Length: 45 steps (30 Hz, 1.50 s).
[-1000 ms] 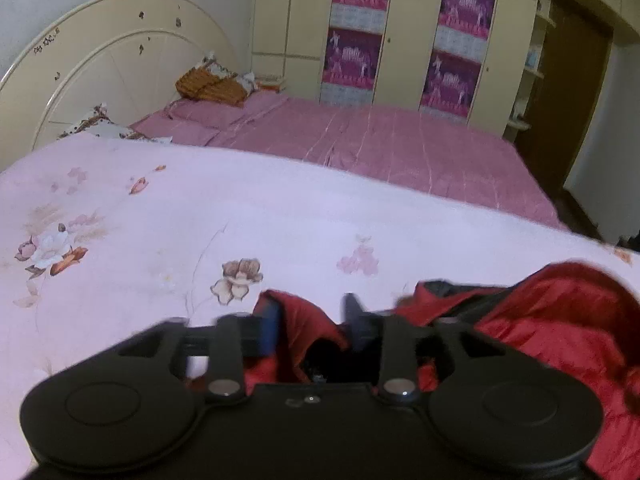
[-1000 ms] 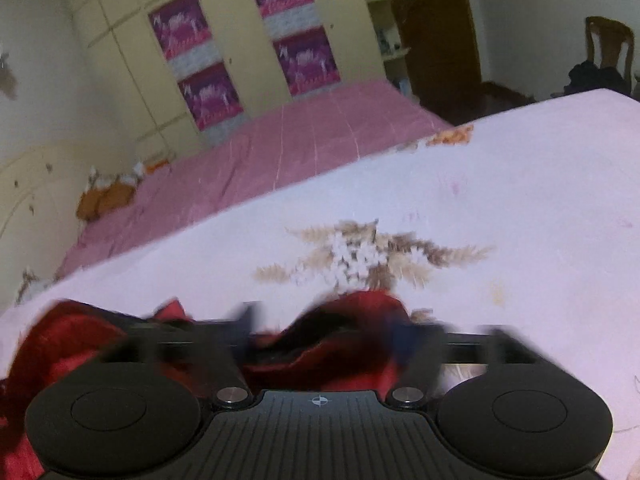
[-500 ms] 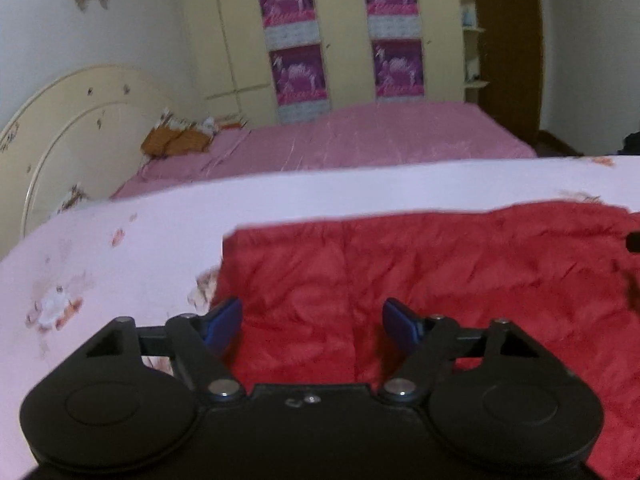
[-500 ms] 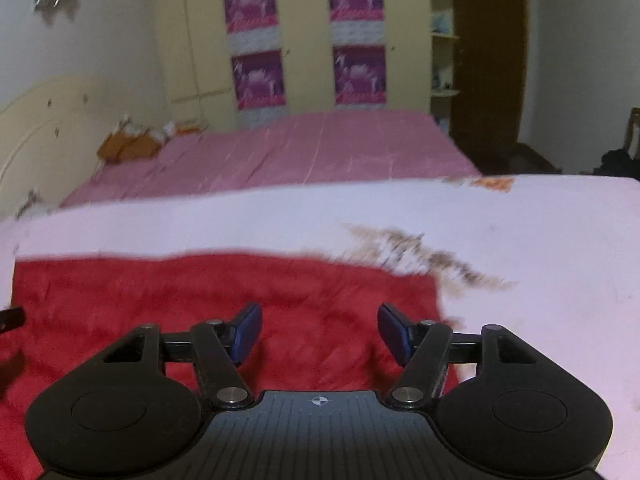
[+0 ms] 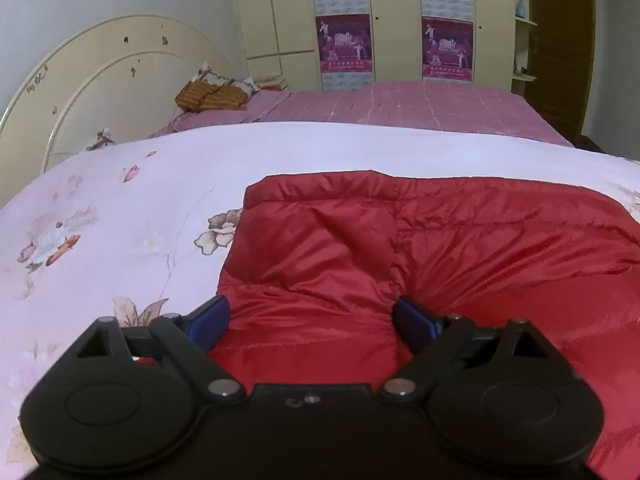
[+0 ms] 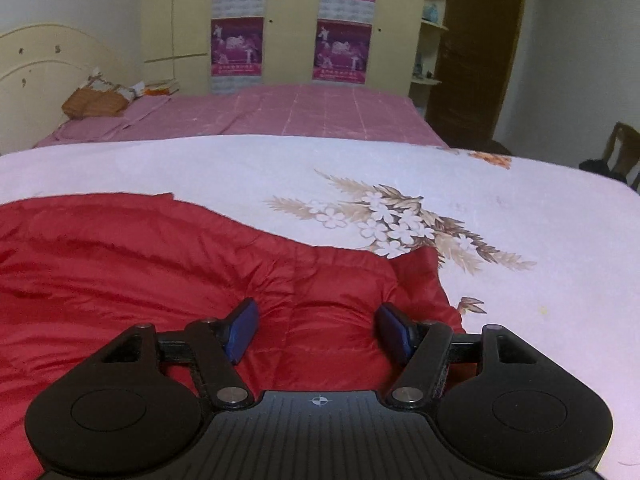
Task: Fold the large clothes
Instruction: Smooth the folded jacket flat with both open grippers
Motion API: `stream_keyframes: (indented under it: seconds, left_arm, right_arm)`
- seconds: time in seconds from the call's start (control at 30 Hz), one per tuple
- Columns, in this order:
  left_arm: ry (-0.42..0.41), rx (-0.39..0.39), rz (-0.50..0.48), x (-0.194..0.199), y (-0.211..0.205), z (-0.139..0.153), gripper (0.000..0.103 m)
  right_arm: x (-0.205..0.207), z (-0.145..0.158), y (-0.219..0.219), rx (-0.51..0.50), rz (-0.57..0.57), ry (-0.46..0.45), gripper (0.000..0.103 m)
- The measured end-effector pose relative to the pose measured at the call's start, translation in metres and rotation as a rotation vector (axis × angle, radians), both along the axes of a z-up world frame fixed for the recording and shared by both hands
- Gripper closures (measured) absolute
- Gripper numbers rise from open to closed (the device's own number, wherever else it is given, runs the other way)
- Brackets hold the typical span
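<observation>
Nearest to me, the left gripper (image 5: pixel 312 318) hangs low over the red quilted jacket (image 5: pixel 400 248), its blue-padded fingers (image 5: pixel 210 320) spread wide with nothing between them but the fabric lying below. The right gripper (image 6: pixel 318 330) does the same a little way along the same red quilted jacket (image 6: pixel 160 264), fingers apart and gripping nothing; whether the pads actually touch the cloth, I cannot tell.

The jacket lies spread on a pale floral bedspread (image 5: pixel 120 220), puffy and creased, with its left edge and a folded band along the top showing in the left wrist view. In the right wrist view its right edge slopes down beside a printed spray of white blossoms and brown leaves (image 6: pixel 396 224), and one corner of the jacket overlaps that print.

Beyond the bedspread runs a pink checked sheet (image 5: pixel 400 106) with an orange-brown cushion (image 5: pixel 210 96) near a cream arched headboard (image 5: pixel 100 76). Farthest back stands a cream wardrobe (image 5: pixel 392 20) bearing purple posters (image 5: pixel 346 44), and a dark wooden door (image 6: pixel 476 48) at the right.
</observation>
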<state>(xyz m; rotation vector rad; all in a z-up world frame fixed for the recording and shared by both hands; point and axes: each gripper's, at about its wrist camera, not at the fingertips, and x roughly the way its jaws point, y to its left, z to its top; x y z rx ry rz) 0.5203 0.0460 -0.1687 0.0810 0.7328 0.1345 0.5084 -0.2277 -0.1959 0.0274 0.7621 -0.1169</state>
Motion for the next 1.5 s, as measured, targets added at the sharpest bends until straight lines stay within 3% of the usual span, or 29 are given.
stream_keyframes:
  seconds: [0.13,0.23,0.37,0.53,0.63,0.77,1.07,1.2,1.3,1.5]
  left_arm:
    - [-0.020,-0.011,-0.019,-0.016,0.002,0.016,0.024]
    - [-0.073,-0.030,-0.054,-0.041,-0.001,0.036,0.022]
    - [-0.079,-0.041,-0.113,-0.074,-0.012,0.049,0.020]
    - [-0.036,-0.028,-0.137,-0.096,-0.021,0.036,0.019]
    - [-0.007,-0.025,-0.113,-0.093,-0.017,0.022,0.014]
    - [0.022,-0.026,-0.101,-0.087,-0.015,0.014,0.010]
    - [0.045,-0.041,-0.077,-0.083,-0.011,0.007,0.007]
    - [0.065,-0.043,-0.066,-0.082,-0.012,0.011,0.007]
    - [0.066,-0.039,-0.061,-0.085,-0.013,0.018,0.010]
    - [0.049,-0.052,-0.063,-0.101,-0.011,0.032,0.013]
  right_arm:
    - [-0.014,0.022,-0.008,0.055,0.002,-0.008,0.038]
    - [-0.041,0.045,-0.003,0.088,0.036,-0.047,0.038]
    - [-0.081,0.064,0.015,0.083,0.097,-0.091,0.038]
    - [-0.114,0.061,0.033,0.080,0.119,-0.078,0.038]
    - [-0.124,0.052,0.037,0.054,0.105,-0.062,0.038]
    - [-0.119,0.030,0.034,-0.035,0.087,-0.043,0.038]
    - [-0.106,0.014,0.028,-0.027,0.062,-0.017,0.038]
    - [-0.105,0.027,0.022,0.025,0.053,0.022,0.038]
    - [-0.118,0.046,0.018,0.069,0.049,-0.023,0.038]
    - [-0.141,0.063,0.027,0.051,0.110,-0.056,0.038]
